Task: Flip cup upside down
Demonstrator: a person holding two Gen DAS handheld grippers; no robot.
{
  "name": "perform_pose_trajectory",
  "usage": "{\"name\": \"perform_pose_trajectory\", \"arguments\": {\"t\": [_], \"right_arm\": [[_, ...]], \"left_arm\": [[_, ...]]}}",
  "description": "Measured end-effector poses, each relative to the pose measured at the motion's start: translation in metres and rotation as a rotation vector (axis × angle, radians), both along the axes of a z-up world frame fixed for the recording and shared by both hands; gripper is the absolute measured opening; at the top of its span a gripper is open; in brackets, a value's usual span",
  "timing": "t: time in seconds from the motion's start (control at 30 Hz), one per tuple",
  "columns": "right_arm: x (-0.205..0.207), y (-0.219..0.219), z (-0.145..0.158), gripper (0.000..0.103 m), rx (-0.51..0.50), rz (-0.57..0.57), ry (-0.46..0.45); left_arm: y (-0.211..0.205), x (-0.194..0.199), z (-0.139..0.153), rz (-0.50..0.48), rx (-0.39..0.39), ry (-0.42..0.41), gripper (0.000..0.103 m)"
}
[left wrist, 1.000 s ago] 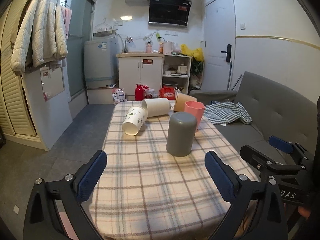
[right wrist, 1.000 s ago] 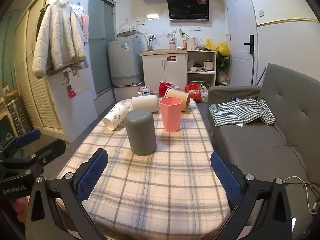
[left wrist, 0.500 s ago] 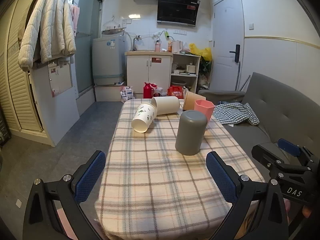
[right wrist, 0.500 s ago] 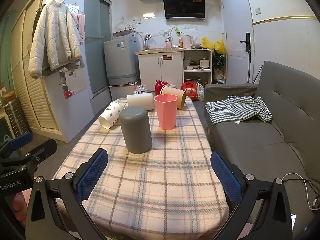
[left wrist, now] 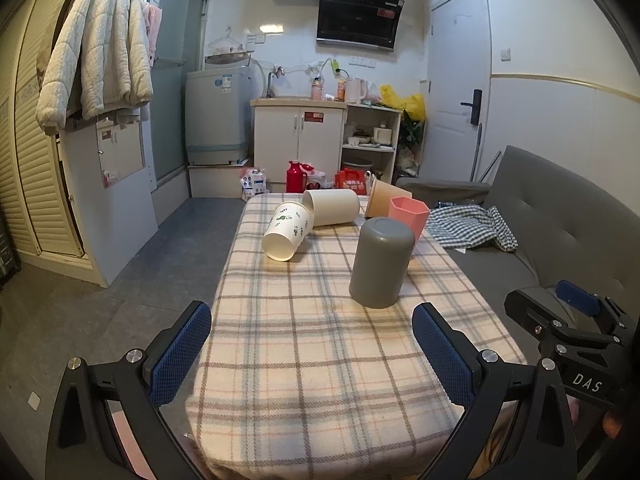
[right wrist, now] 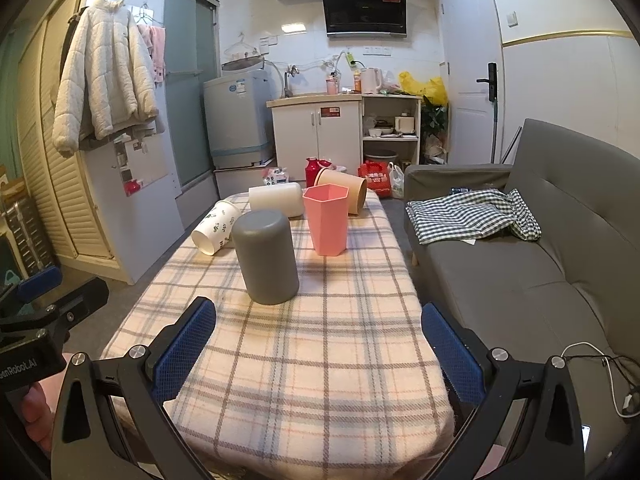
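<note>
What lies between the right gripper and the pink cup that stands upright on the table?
In the right wrist view, only bare checked tablecloth lies between the right gripper and the pink cup. The upside-down grey cup stands just left of that line.

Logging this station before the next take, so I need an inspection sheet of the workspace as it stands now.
Surface: table under a plaid cloth, flat.
Job's things: grey plastic cup already mouth down; pink hexagonal cup upright, mouth up.
Clutter: white leaf-print paper cup, plain white cup and tan cup lying on their sides.
Grippers: left tool and right tool both open, holding nothing, short of the cups.
Cables: white cable on the grey sofa.
Surroundings: checked cloth on the sofa; white padded jacket hanging at left.
</note>
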State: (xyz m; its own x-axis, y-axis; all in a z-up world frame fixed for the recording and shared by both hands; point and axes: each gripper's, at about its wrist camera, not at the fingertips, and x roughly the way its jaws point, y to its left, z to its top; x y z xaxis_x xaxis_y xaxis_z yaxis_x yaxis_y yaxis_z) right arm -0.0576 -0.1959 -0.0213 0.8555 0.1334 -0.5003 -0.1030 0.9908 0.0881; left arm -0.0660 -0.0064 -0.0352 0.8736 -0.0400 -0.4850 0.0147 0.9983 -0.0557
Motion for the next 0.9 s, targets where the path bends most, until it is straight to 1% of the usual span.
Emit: {"name": "perform_pose_trajectory", "arguments": {"t": [0.9], "right_arm": [[0.0005, 0.0, -0.0016, 0.103, -0.008, -0.001, 0.007]], "left_arm": [[0.0006, -0.0052, 0.0015, -0.005, 0.007, 0.0, 0.103]]}}
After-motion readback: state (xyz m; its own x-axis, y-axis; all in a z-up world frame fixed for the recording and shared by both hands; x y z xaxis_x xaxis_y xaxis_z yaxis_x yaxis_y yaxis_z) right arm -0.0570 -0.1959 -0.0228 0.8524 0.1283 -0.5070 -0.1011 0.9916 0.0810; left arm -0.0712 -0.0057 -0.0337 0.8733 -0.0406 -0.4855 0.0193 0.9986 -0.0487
